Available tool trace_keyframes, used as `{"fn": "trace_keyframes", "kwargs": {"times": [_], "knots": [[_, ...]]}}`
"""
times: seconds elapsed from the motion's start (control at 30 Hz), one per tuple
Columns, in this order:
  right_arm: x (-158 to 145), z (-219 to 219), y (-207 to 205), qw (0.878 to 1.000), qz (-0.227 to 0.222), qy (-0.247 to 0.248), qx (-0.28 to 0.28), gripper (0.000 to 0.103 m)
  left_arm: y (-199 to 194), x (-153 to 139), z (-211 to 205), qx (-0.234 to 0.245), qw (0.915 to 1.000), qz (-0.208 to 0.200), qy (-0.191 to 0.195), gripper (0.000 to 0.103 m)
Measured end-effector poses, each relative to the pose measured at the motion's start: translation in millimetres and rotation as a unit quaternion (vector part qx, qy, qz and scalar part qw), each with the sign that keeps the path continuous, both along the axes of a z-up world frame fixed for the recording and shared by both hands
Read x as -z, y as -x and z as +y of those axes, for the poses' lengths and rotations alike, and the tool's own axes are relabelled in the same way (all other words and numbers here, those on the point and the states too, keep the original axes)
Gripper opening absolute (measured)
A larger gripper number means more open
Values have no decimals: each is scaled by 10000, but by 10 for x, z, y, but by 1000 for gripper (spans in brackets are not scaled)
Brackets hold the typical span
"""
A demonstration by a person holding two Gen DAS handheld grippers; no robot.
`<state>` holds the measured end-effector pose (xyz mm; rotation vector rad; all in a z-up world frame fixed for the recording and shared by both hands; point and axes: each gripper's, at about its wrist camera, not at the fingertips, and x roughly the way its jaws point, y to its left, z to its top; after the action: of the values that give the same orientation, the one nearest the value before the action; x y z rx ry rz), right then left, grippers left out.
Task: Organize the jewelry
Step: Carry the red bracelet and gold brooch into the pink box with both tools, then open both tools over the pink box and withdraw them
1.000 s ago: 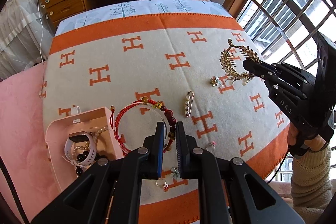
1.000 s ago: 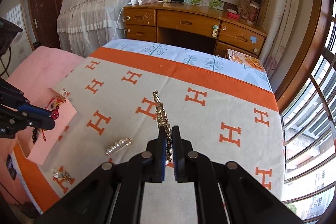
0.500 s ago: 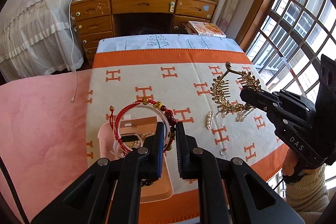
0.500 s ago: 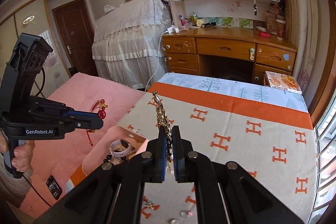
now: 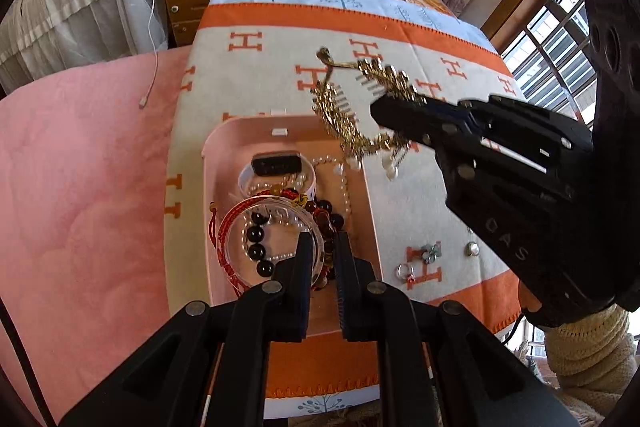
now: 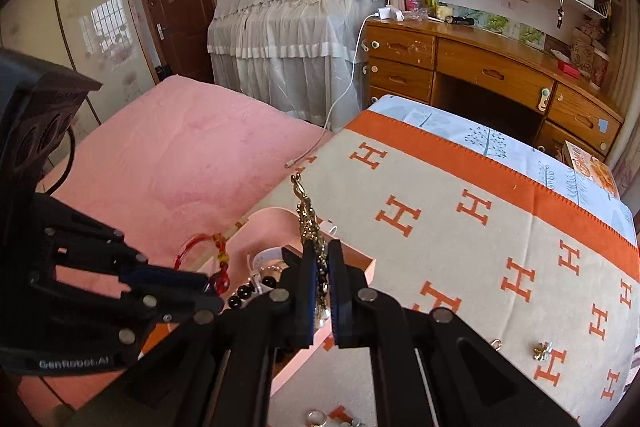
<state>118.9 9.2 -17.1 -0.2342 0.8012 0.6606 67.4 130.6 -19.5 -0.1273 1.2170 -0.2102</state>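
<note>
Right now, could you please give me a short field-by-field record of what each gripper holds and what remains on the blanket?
left gripper: shut on the bracelets, a red cord one, a clear bangle and a beaded strand, above the pink tray
right gripper: shut on the gold hair comb, hanging over the tray's far right corner
tray contents: white watch, pearl strand
left on blanket: ring, flower piece, small round piece

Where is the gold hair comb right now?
The gold hair comb is clamped in the right gripper, held in the air over the far right edge of the pink tray, right of the left gripper.
</note>
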Motion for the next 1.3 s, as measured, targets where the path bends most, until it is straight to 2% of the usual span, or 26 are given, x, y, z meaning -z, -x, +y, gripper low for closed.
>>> {"fn": "trace_keyframes", "kwargs": {"times": [0.17,0.3,0.47,0.57,0.63,0.7,0.77,0.93,1.03,1.2,1.3], "knots": [[200,166,-57,9991,-106,400,94,5,24,349,-34,22,9994,343,98,9],[369,306,-43,9965,-198,815,3,5,40,486,-15,45,9983,510,274,10],[489,389,-21,9949,112,932,-358,8,110,462,97,-50,9991,342,259,22],[486,386,8,9953,412,639,-601,14,173,398,158,-97,9995,203,233,29],[467,377,33,9944,577,456,-755,26,217,359,202,-130,9996,119,214,36],[438,356,75,9923,775,240,-939,32,225,325,226,-132,9997,56,205,38],[424,379,153,9897,898,145,-1104,32,240,304,244,-127,9997,33,201,38],[376,319,312,9897,844,152,-1147,32,250,217,246,-118,9998,-41,141,39],[332,205,369,9912,791,83,-1055,32,274,180,248,-137,9998,-83,122,47],[237,-15,449,9934,739,3,-872,32,329,99,198,-95,9997,-236,11,49],[164,-168,521,9949,669,-61,-759,32,360,45,142,-50,9994,-328,-44,54]]}}
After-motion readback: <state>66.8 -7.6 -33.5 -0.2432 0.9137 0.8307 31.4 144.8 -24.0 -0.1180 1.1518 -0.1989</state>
